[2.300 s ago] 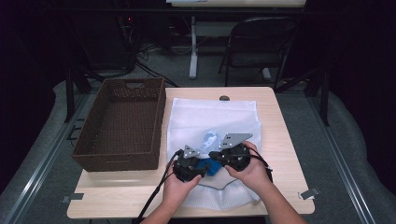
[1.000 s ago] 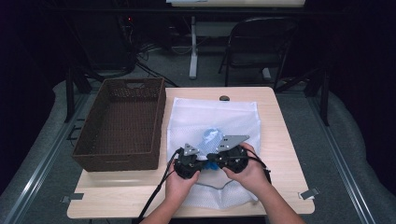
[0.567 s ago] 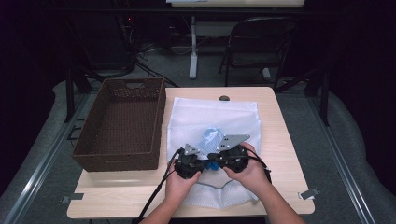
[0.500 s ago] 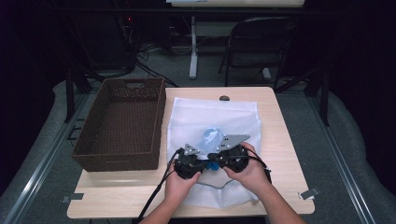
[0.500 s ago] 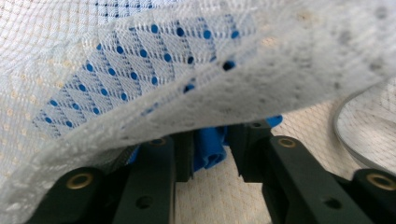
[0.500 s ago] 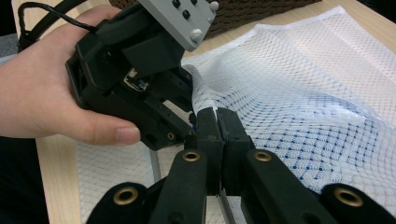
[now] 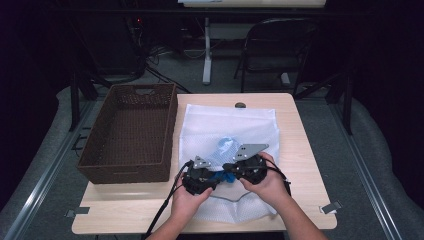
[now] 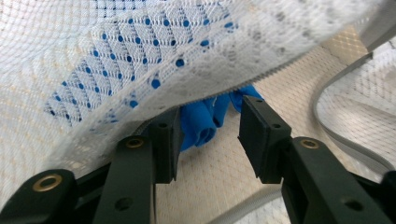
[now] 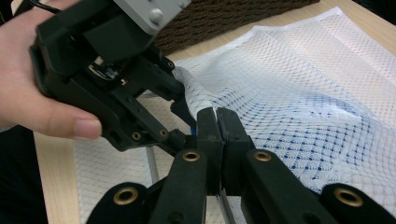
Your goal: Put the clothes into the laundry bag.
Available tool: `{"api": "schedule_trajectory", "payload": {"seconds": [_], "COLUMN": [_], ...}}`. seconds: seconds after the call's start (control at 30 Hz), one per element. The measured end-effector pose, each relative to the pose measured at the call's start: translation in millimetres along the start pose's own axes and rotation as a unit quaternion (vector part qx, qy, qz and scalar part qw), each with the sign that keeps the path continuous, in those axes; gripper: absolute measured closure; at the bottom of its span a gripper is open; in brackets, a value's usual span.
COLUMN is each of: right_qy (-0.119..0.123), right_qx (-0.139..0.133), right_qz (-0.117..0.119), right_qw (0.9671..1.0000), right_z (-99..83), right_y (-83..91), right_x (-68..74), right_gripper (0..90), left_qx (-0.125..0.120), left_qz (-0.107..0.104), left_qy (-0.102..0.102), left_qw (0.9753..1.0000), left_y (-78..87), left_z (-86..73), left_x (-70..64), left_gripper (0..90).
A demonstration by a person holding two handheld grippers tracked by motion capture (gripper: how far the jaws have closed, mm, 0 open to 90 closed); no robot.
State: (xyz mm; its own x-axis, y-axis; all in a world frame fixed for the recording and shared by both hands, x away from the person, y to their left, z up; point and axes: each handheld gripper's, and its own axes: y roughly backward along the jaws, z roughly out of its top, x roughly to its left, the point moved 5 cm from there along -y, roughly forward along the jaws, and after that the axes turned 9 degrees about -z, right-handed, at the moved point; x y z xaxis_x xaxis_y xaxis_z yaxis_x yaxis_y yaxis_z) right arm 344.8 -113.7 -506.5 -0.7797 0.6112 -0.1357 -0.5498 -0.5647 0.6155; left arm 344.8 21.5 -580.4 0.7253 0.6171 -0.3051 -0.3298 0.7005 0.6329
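Pale wood-grain laminate covers the rectangular table (image 7: 300, 150), which stands on grey carpet in a dim room with a dark folding chair (image 7: 272, 45) and a white desk leg behind its far edge. At the left of the tabletop sits a dark brown woven wicker basket (image 7: 131, 132), its near wall close to the table's left front corner and its right wall just beside a white mesh laundry bag (image 7: 240, 125) that lies flat over the middle. To the right of the bag a bare strip of table runs to the right edge, and a narrower bare strip lies along the front. At the bag's near end the left gripper (image 8: 208, 130) reaches under the lifted mesh lip with its jaws parted around a crumpled bright blue cloth (image 8: 203, 119); the left pad seems to touch the cloth and the right pad stands clear of it, so nothing is clamped. Touching it on the right, the right gripper (image 9: 217, 122) has its jaws pressed together on the edge of the mesh, holding that lip raised off the table. Blue dotted fabric shows through the netting farther inside the bag.
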Motion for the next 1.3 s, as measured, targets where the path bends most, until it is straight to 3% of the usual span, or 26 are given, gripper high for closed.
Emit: {"api": "schedule_trajectory", "payload": {"seconds": [0.23,0.63,0.87,1.3], "right_qy": [-0.003,-0.005,-0.006,-0.008], "right_qx": [-0.003,-0.006,-0.007,-0.01], "right_qz": [-0.001,-0.003,-0.004,-0.003], "right_qw": [1.0,1.0,0.9999,0.9999], "right_z": [0.2,1.3,1.5,2.8], "right_y": [1.0,3.4,4.5,6.8], "right_x": [-1.7,-3.4,-4.2,-3.9], "right_gripper": [89.0,89.0,89.0,89.0], "left_qx": [-0.006,-0.027,-0.047,-0.05], "left_qz": [-0.007,-0.006,0.012,0.041], "left_qy": [-0.02,-0.027,-0.013,0.018], "left_qw": [0.9998,0.9993,0.9987,0.9977], "left_y": [17.0,59.9,85.1,112.0], "left_z": [-1.7,-8.7,-19.3,-48.5], "left_x": [-5.9,-6.8,2.0,25.4], "left_gripper": [53.0,51.0,49.4,47.5]}}
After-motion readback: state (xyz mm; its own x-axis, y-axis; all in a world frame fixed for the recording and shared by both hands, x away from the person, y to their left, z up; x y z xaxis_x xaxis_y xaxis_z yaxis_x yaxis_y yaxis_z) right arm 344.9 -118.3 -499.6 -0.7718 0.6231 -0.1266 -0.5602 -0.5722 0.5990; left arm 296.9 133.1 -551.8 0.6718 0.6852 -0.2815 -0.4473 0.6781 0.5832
